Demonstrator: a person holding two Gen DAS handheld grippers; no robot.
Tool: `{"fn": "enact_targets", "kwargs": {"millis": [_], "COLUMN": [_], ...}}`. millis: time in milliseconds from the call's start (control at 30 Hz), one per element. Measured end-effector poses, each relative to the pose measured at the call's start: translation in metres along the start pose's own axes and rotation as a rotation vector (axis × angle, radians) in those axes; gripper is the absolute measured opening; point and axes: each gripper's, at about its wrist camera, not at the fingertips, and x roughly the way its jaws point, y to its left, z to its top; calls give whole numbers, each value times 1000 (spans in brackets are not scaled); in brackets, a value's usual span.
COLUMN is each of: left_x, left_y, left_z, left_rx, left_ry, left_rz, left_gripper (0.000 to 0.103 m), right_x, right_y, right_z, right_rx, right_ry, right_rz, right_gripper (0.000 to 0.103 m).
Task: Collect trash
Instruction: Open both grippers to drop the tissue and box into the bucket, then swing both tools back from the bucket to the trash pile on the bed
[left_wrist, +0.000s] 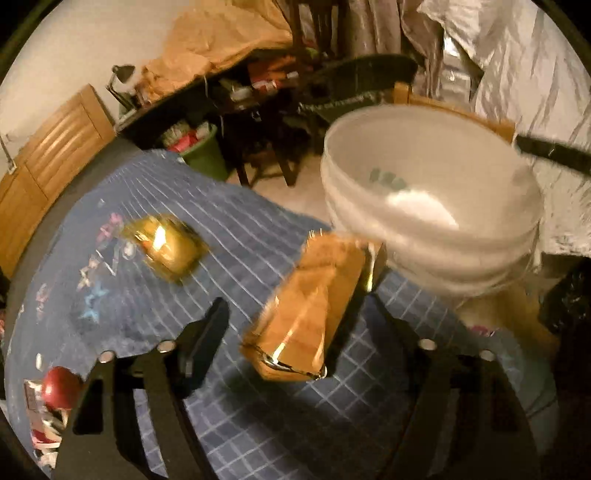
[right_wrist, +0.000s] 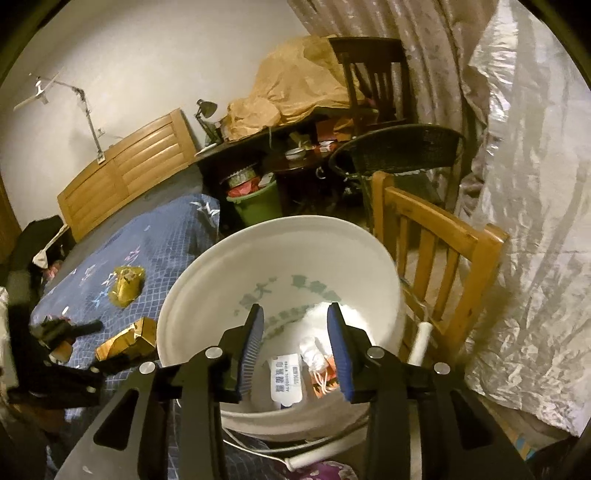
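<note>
**benchtop_ben:** So where's the trash sitting in this one?

**umi_fan:** Mostly on the bed. There's a blue checked bedspread (left_wrist: 229, 236), and a crumpled gold wrapper (left_wrist: 164, 245) lies out in the middle of it, away from the edges. A second one, the orange-gold packet (left_wrist: 310, 306), is close to the bedspread's edge, just beside the white bucket (left_wrist: 436, 162).

**benchtop_ben:** Is the left gripper holding that packet?

**umi_fan:** Not that I can see. The left gripper (left_wrist: 291, 317) has its jaws spread wide with the packet between them. The left finger stands clear of it; the right one is mostly hidden behind it, so I can't tell if it touches. The picture's blurry, too.

**benchtop_ben:** And the bucket?

**umi_fan:** It's by the side of the bed, next to a wooden chair (right_wrist: 439, 236). Inside there's already stuff: an alcohol wipes packet (right_wrist: 286, 380) near the bottom, some white tissue (right_wrist: 314, 350) and a bit of orange and white wrapper I can't really identify.

**benchtop_ben:** Right gripper?

**umi_fan:** The right gripper (right_wrist: 297, 347) hangs over the bucket's near rim, blue pads partly apart, nothing between them. From that camera you also see the left gripper's black fingers at the packet near the bedspread's edge.

**benchtop_ben:** Anything else on the bed?

**umi_fan:** A red ball-ish thing (left_wrist: 61, 387) on some shiny wrappers (left_wrist: 42, 428) at the near left corner.
</note>
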Motion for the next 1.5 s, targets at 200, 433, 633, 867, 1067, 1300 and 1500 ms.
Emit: {"fn": "enact_targets", "kwargs": {"millis": [200, 433, 633, 867, 1067, 1300, 1500], "left_x": [4, -45, -36, -58, -96, -127, -158], "left_y": [2, -6, -52, -30, 15, 110, 175], "left_z": [-3, 47, 97, 83, 23, -111, -221], "left_rx": [-7, -35, -18, -102, -236, -541, -809], "left_ry": [-26, -214, -220, -274, -318, -199, -83], "left_rz": [-12, -48, -54, -50, 60, 335, 501], "left_gripper": [30, 29, 70, 70, 72, 77, 77], "right_x": [-26, -52, -75, -83, -81, -72, -22], "right_y": [-14, -18, -9, 1, 43, 124, 201], "right_z": [-9, -22, -23, -27, -33, -38, -55], "right_rx": [34, 85, 70, 62, 17, -79, -50], "right_ry": [-53, -118, -157, -162, -159, -143, 122], "right_rz": [-24, 2, 40, 72, 160, 284, 472], "right_gripper": [43, 44, 44, 46, 47, 86, 89]}}
